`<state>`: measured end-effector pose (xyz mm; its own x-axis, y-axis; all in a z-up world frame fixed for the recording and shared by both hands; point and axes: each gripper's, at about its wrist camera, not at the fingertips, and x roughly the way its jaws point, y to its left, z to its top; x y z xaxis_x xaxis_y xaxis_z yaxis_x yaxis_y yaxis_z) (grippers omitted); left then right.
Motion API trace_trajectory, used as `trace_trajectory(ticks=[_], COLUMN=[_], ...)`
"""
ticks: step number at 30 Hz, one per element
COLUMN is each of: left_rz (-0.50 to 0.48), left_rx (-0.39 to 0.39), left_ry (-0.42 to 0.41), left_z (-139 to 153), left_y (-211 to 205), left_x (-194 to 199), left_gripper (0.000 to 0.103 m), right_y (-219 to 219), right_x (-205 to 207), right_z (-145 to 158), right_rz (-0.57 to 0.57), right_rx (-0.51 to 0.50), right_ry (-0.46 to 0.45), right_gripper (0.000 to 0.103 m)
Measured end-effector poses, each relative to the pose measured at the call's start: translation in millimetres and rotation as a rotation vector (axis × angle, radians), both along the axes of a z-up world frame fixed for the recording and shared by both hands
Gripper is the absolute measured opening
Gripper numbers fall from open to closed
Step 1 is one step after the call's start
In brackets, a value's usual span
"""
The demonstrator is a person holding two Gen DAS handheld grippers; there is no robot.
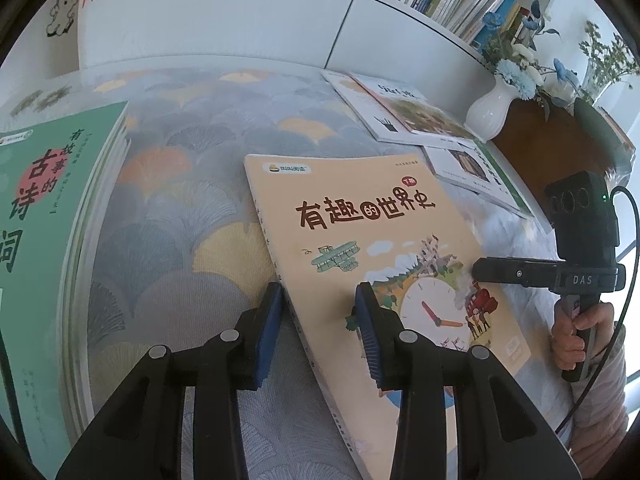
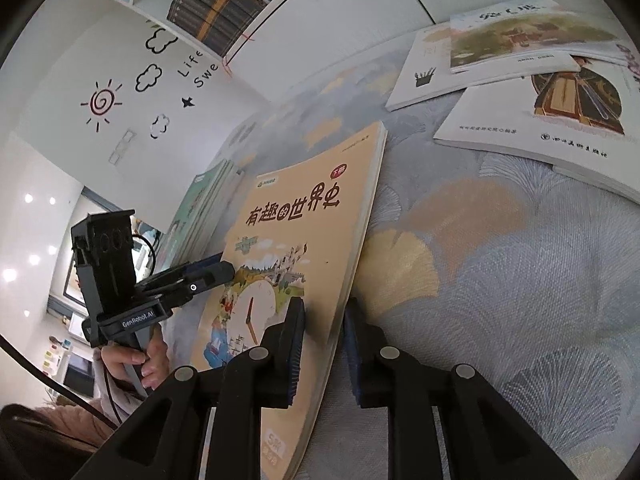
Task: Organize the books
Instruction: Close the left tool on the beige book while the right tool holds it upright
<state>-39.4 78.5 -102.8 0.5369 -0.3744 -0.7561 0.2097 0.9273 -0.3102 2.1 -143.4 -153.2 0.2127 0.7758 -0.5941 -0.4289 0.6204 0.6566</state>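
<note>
Orange book (image 1: 372, 240) lies flat on the tablecloth (image 1: 180, 200), long axis running away from both grippers. Left gripper (image 1: 320, 328) straddles its spine edge, jaws apart; right gripper (image 2: 324, 344) straddles the opposite edge, also apart. Green stack (image 1: 44, 220) sits left.

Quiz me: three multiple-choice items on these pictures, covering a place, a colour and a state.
1. In the left wrist view, the green book lies where relative to the beige book?
A. to its left
B. on top of it
C. to its right

2. What colour is the vase?
A. red
B. white
C. black

3. How is the beige book?
A. open at the middle
B. standing on the shelf
C. closed, cover up

Key:
1. A: the green book sits at the left edge, apart from the beige book.
2. B: the vase is plain white.
3. C: the whole front cover shows.
</note>
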Motion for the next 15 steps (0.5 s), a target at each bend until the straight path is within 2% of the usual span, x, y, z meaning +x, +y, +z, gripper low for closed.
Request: trace_trajectory(ticks=[3,9,15], left_rz=[0.004,0.005,0.027], left_rx=[-0.003,0.018,-0.005], left_ry=[0.008,0.031,0.031], left_z=[0,3,17], left_y=[0,-2,3], left_x=[1,0,-4], left_gripper=[0.034,0.033,0.033], right_y=[2,13,14], right_x=[0,-7,-15], right_z=[1,13,26], right_rz=[-0.013,-0.009,-0.026], right_rx=[-0.008,-0.091,-0.070], right_ry=[0.008,0.019,0.043], right_gripper=[0.019,0.019,0.019])
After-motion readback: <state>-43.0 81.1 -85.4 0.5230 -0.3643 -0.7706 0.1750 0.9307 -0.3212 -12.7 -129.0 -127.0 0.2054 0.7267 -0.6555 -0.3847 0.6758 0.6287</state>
